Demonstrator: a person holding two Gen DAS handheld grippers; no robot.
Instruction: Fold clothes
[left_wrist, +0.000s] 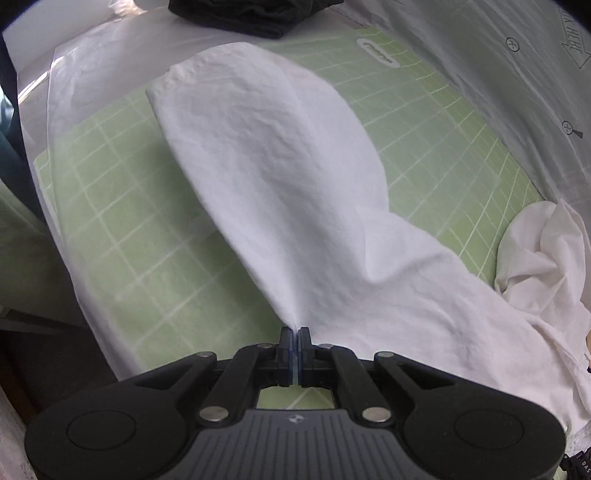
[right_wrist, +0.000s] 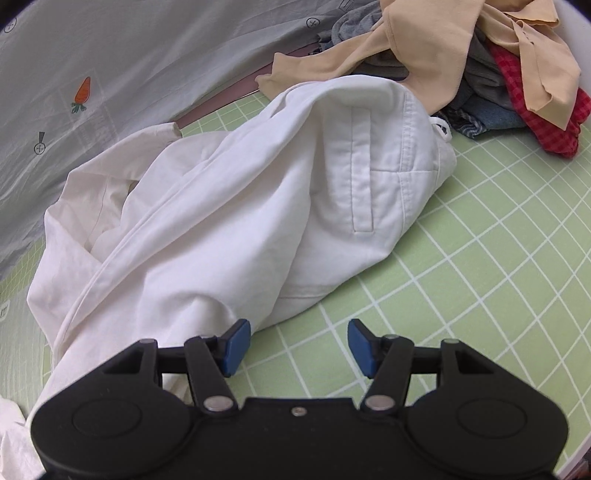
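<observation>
White pants (right_wrist: 229, 206) may slip from the left gripper (left_wrist: 294, 334), pinched tight on one thin bit. The right gripper (right_wrist: 298, 345) (jaws wide apart) holds nothing, so cloth could bunch.

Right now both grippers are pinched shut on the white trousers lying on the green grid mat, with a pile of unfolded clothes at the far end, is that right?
Not quite. Only the left gripper is shut on the white trousers. In the right wrist view the right gripper is open, its blue pads apart and holding nothing. The green grid mat and the pile of unfolded clothes are as you said.
</observation>
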